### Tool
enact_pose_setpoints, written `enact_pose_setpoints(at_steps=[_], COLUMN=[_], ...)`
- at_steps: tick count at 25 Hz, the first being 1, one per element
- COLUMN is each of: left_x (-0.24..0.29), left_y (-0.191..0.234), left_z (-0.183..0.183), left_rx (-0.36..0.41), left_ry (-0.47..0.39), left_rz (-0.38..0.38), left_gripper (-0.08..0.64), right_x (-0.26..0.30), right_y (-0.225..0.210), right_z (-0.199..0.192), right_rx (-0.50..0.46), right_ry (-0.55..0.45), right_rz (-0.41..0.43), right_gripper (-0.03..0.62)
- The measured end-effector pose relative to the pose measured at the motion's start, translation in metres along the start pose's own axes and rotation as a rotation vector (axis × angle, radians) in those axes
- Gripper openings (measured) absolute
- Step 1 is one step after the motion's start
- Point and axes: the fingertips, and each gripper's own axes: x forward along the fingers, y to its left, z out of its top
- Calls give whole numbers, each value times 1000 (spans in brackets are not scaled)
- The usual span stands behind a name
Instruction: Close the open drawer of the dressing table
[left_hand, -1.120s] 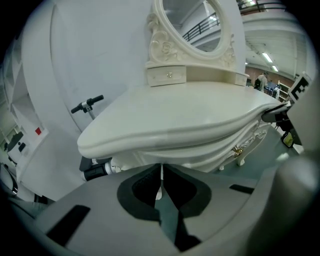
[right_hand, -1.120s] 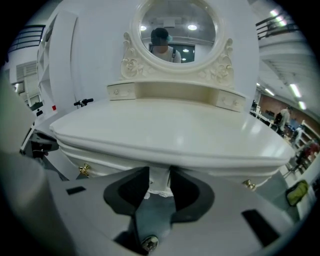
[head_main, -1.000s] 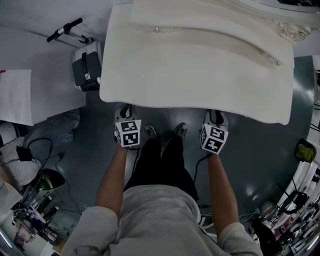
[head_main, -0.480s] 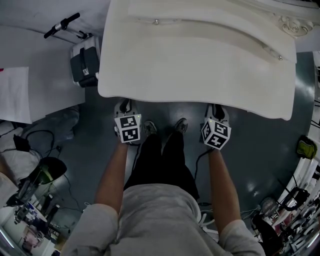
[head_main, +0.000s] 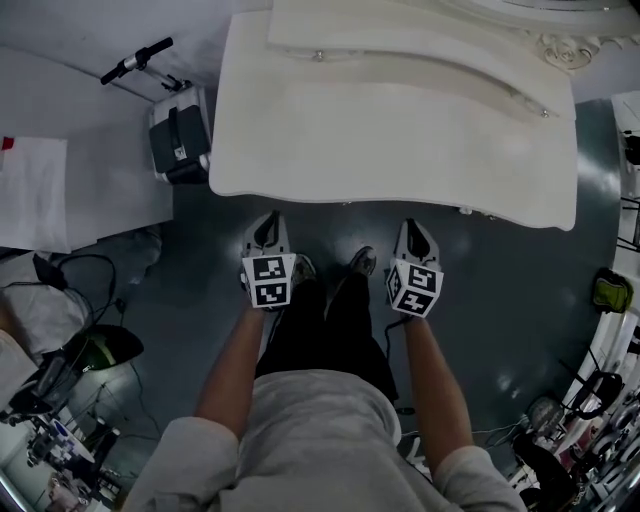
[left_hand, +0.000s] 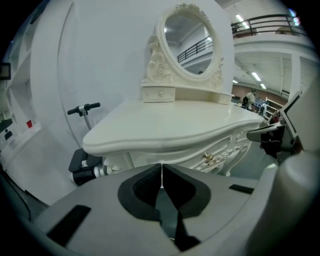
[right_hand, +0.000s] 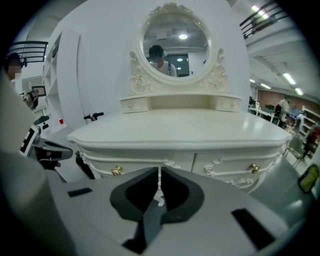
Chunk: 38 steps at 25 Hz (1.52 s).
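Both left gripper (left_hand: 161, 176) and right gripper (right_hand: 159, 184), its jaws just closing, sit pinched together empty, so pushing further we might scuff the flush-looking drawers (right_hand: 145, 162) on the dressing table (right_hand: 175, 127).

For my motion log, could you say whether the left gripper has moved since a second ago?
Yes: the left gripper has drawn back from the cream dressing table, towards the person.

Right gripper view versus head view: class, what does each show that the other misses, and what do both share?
Only the right gripper view: the oval mirror, the two drawer fronts, both apparently shut, and their gold knobs. Only the head view: the person's forearms and shoes. Both: the cream dressing table top.
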Motion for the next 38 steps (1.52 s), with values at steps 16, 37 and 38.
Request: enact_pose_setpoints(at_steps=[16,37,38], left_x=[-109,-318,-329], left_y=[-89,-237,-243], left_z=[49,71,70], left_rx=[-95,-50,-47], left_ry=[-178,-519,-531], left_rz=[-178,-192,-198], left_gripper=[8,8,8], right_x=[-129,-366,-379], right_y=[69,38,37], right_z=[65,65,64], right_rx=[-36,-140,-142], right_ry=[-253,-619,-629], right_rz=[49,142,142], right_gripper=[15,15,15])
